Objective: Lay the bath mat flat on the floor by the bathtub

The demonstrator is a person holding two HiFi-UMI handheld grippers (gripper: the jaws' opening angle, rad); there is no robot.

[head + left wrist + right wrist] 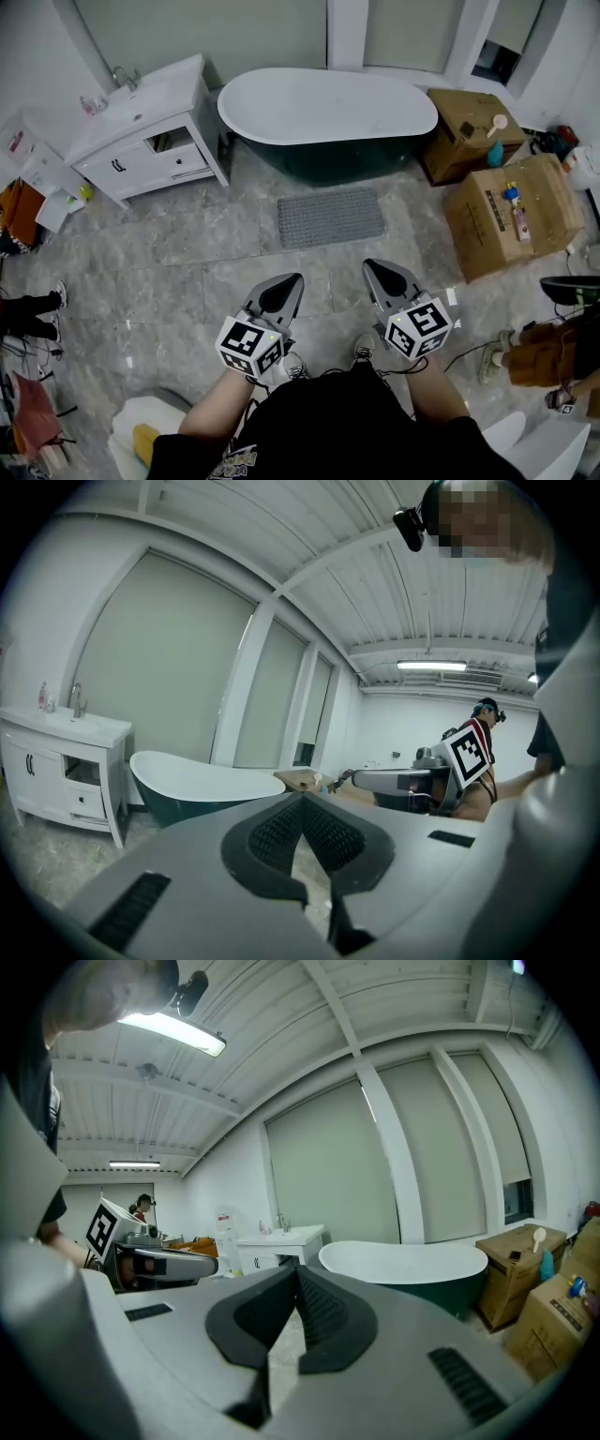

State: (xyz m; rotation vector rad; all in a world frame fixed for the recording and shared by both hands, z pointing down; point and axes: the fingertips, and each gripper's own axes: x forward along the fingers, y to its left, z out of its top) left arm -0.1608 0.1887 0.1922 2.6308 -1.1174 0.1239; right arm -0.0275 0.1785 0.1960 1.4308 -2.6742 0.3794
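**Mat flat by tub, both your grippers shut and empty**

The bath mat [330, 217], grey and textured, lies flat on the marble-look floor [187, 272]. It sits just in front of the bathtub [328, 108], its long side parallel to the tub, near it but not touching. No folds or curled corners show in the head view.

You stand well back from the mat. Both grippers are held out in front of you, side by side, pointing toward the tub.

Your left gripper [288, 285] has its jaws closed. In the left gripper view the ribbed pads [281, 829] meet at the tips, and only floor shows through the gap below them. It grips nothing.

Your right gripper [378, 272] is the same. Its pads [321, 1312] are together at the tips, with nothing between them.

Neither gripper touches the mat. Each shows in the other's view, level and alongside.

Around the scene:
- A white vanity [141, 131] with a sink stands left of the tub.
- Two cardboard boxes [511, 216] with small items on top stand to the right of it.
- Your shoes [364, 349] show below the grippers.
- Another person's legs [28, 314] are at the left edge of the head view.
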